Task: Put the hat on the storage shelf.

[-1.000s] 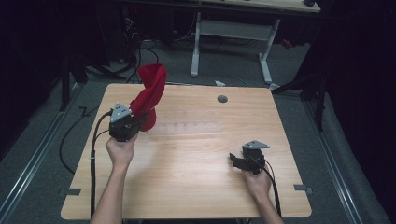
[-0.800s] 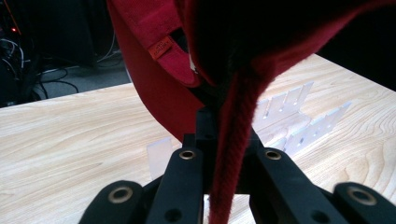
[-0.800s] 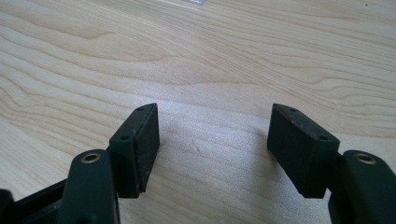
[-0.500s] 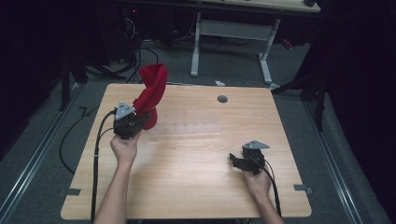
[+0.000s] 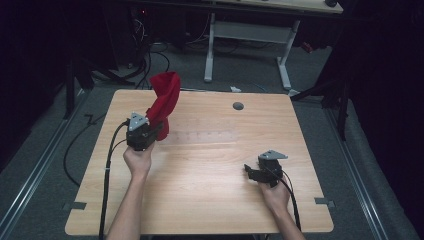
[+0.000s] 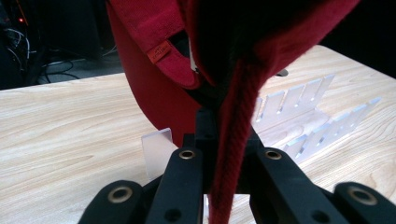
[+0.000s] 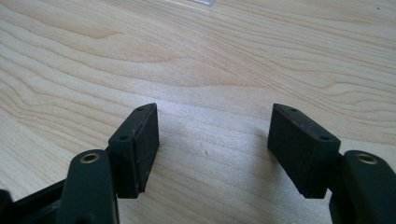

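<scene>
Above the left hand-held gripper (image 5: 152, 131), red cap (image 5: 163, 100), brim clamped

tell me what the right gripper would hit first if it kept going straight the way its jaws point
Probably the bare table. The right gripper has its jaws open with nothing between them, aimed low across the wood, so it would likely scrape the tabletop first; depth is hard to judge.

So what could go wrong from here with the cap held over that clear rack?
The left gripper pinches only a thin edge of the red cap, so it may slip. The clear slotted rack is light-looking and hard to see; the cap could knock it. The right gripper is open and apart, bracing nothing.
</scene>
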Demonstrator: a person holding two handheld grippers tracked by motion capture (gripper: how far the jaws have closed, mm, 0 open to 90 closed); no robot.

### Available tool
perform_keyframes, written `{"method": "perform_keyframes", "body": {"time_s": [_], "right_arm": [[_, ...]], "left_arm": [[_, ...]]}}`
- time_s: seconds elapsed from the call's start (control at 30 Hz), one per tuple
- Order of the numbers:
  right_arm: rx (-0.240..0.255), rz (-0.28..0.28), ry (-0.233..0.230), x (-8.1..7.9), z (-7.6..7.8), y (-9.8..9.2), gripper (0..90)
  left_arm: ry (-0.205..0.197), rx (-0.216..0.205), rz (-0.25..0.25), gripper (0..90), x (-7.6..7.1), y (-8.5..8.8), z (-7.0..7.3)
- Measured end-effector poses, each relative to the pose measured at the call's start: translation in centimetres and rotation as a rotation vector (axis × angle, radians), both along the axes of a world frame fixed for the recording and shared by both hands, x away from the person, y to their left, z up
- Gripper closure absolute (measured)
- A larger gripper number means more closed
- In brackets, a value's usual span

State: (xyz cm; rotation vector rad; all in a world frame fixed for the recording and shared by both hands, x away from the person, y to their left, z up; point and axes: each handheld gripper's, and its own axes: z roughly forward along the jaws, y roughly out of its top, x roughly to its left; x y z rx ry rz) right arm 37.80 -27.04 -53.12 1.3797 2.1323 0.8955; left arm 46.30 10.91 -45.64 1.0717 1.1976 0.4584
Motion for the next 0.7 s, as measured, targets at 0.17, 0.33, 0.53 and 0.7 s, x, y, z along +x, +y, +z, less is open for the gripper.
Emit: {"method": "perform_keyframes", "body": {"time_s": [0.17,0.33,0.53,0.7], "right_arm": [[0.000,-0.001,-0.001,0.0,0.0,0.0,34.0],[0.000,0.000,-0.001,0.0,0.0,0.0,33.9],[0.001,-0.002,0.001,0.0,0.0,0.1,33.8],[0.001,-0.002,0.001,0.0,0.0,0.1,33.7]], "left_arm": [[0.014,-0.029,0.001,84.6,0.2,0.2,-1.1],[0.005,-0.058,-0.010,84.1,0.0,0.4,-1.5],[0.025,-0.042,-0.024,82.7,-0.9,0.3,-2.4],[0.061,-0.054,-0.042,78.6,-1.3,0.7,-2.6]]}}
